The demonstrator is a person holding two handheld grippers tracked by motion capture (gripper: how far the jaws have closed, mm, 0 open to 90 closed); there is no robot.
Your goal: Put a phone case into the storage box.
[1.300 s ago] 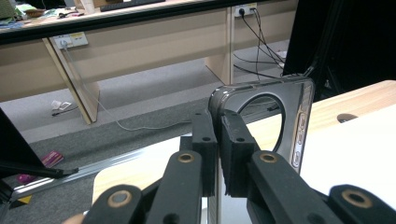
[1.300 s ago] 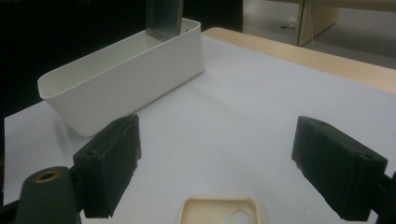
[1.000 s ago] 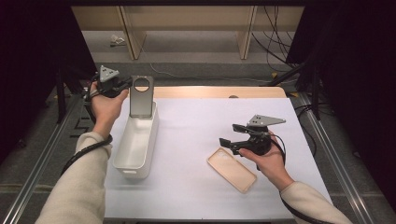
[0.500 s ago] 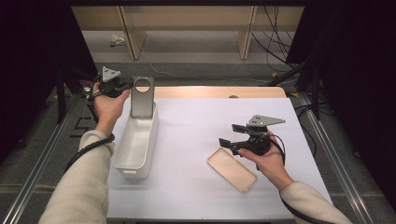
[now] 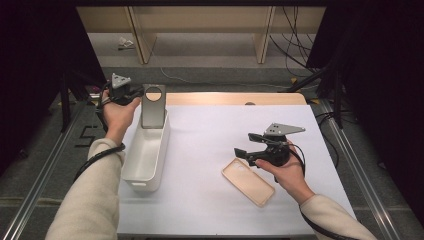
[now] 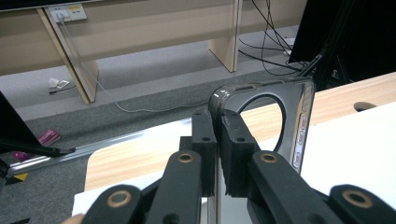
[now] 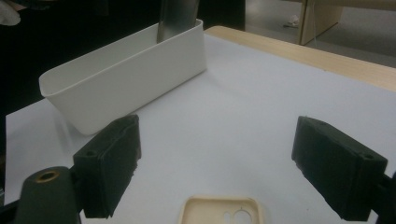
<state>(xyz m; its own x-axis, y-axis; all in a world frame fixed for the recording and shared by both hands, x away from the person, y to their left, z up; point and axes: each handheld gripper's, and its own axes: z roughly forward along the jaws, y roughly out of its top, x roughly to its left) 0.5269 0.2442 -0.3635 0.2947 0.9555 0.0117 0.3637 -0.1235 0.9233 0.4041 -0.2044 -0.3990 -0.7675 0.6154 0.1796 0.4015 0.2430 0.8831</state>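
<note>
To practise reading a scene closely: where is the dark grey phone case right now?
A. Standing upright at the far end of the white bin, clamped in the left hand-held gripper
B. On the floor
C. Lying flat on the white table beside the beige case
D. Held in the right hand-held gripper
A: the left hand-held gripper is shut on the dark grey phone case, which stands upright in the white bin.

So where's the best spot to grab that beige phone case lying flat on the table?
Probably across its long sides near the middle, coming straight down: the beige phone case lies flat and thin, and the open right hand-held gripper hovers beside it.
</note>
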